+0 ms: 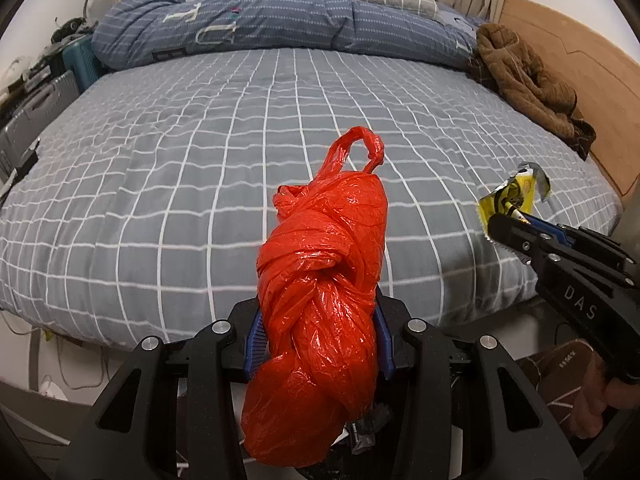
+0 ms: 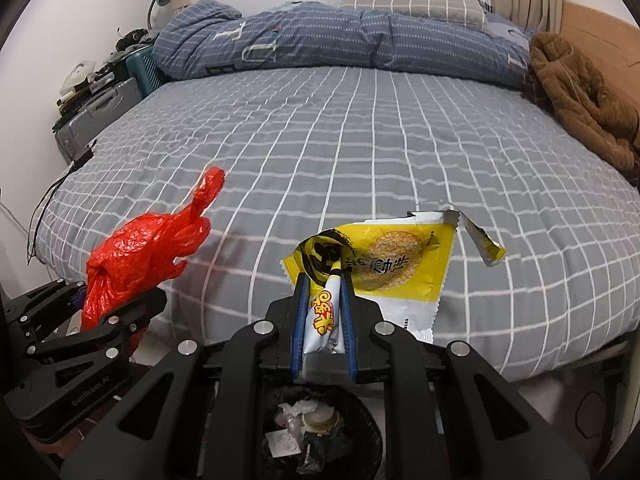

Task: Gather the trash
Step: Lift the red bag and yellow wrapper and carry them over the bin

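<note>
My left gripper (image 1: 320,320) is shut on a crumpled red plastic bag (image 1: 320,296) and holds it off the near edge of the bed; the bag also shows in the right wrist view (image 2: 136,256). My right gripper (image 2: 324,280) is shut on a torn yellow and white snack wrapper (image 2: 384,264), which also shows at the right of the left wrist view (image 1: 508,200). A black trash bin (image 2: 360,432) with several scraps inside stands on the floor right below the right gripper.
The bed (image 1: 240,152) has a grey checked sheet, a folded blue quilt (image 1: 260,20) and a pillow at the far end. A brown jacket (image 1: 524,80) lies by the wooden headboard on the right. Suitcases (image 2: 100,112) stand at the left.
</note>
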The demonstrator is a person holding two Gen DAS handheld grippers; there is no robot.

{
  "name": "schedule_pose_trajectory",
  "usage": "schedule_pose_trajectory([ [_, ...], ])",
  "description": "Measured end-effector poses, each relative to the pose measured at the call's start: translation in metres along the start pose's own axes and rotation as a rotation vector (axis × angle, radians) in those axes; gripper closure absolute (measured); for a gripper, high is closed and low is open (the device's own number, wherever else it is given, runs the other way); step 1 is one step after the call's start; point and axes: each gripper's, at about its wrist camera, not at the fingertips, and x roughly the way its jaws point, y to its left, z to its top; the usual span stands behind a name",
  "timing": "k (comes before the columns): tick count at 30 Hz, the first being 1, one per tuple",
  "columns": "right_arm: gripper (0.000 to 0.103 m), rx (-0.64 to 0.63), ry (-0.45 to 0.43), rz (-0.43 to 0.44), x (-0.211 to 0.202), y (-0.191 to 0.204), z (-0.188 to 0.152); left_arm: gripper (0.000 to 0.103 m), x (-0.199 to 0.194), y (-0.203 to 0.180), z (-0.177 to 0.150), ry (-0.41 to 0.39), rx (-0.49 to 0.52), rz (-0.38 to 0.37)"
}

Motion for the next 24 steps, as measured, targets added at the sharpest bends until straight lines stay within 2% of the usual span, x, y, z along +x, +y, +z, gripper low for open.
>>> schedule_pose_trajectory([
  [24,0.088,0.020,0.094,0.025,-0.019,0.018,-0.062,0.061,-0.019,-0.003,-0.057,0.072,-0.019,0.011],
])
